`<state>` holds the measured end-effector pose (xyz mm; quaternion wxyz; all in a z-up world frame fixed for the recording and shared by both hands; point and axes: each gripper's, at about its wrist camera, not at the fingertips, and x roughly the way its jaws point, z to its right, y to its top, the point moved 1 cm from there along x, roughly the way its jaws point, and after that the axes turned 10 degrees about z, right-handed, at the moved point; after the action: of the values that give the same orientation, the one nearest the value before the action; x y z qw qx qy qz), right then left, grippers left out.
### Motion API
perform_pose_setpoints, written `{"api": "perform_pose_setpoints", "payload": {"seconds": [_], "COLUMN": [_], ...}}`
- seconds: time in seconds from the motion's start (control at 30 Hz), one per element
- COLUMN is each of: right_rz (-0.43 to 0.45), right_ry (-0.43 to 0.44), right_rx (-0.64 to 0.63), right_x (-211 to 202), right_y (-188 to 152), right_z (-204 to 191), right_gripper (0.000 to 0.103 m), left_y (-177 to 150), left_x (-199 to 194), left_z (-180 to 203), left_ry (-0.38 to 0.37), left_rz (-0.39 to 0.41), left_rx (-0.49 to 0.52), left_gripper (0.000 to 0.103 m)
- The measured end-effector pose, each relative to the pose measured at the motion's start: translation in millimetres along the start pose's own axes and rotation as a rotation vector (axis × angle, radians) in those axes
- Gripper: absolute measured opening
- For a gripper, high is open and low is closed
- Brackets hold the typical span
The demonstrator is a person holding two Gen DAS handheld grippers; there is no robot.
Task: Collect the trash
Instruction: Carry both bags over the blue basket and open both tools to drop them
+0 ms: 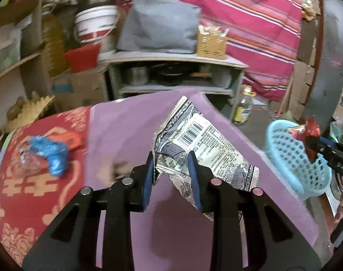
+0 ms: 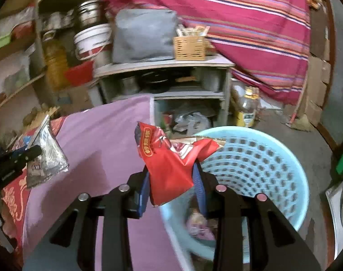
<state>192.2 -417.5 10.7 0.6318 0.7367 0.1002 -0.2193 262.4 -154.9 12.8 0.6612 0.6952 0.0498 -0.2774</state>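
My left gripper (image 1: 171, 155) is shut on a crumpled white and dark blue patterned snack bag (image 1: 203, 144) and holds it above the purple-covered table (image 1: 117, 135). My right gripper (image 2: 171, 169) is shut on a red snack wrapper (image 2: 169, 160) at the rim of the light blue perforated basket (image 2: 257, 158), which stands beside the table. The basket (image 1: 291, 155) and the right gripper with its red wrapper (image 1: 309, 135) show at the right in the left wrist view. The left gripper with its bag (image 2: 44, 155) shows at the left in the right wrist view. Some trash lies in the basket bottom (image 2: 198, 223).
A blue crumpled wrapper (image 1: 51, 151) and an orange one (image 1: 72, 140) lie on the red patterned cloth (image 1: 35, 192) at the table's left. A grey shelf unit (image 1: 176, 76) with pots stands behind the table. A bottle (image 1: 243, 106) stands on the floor.
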Motion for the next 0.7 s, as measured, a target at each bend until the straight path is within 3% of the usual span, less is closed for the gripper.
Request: {"api": "perform_pose_setpoints", "payload": {"seconds": [0.27,0.53,0.6,0.67,0.7], "right_rz": [0.025,0.051,0.046,0.04,0.036], "right_ry": [-0.061,-0.101,-0.108,-0.11,-0.112], "right_rx": [0.094,0.19,0.192,0.193,0.193], "right_x": [-13,-22,-22,-20,-18], "right_y": [11,12,10,8,7], "right_z": [78,130,136,139,141], "right_gripper": [0.035,0.035,0.035,0.035,0.035], "left_y": [26,23,18,15,13], "left_x": [15,48,56,63,66], "left_z": [110,198,212,217,218], "left_ry": [-0.109,-0.209,-0.213,-0.211,-0.214], "left_rz": [0.045,0.011,-0.005,-0.019,-0.024], "left_rx": [0.075,0.121,0.141,0.154,0.156], "left_gripper": [0.028,0.028,0.03,0.042,0.042]}}
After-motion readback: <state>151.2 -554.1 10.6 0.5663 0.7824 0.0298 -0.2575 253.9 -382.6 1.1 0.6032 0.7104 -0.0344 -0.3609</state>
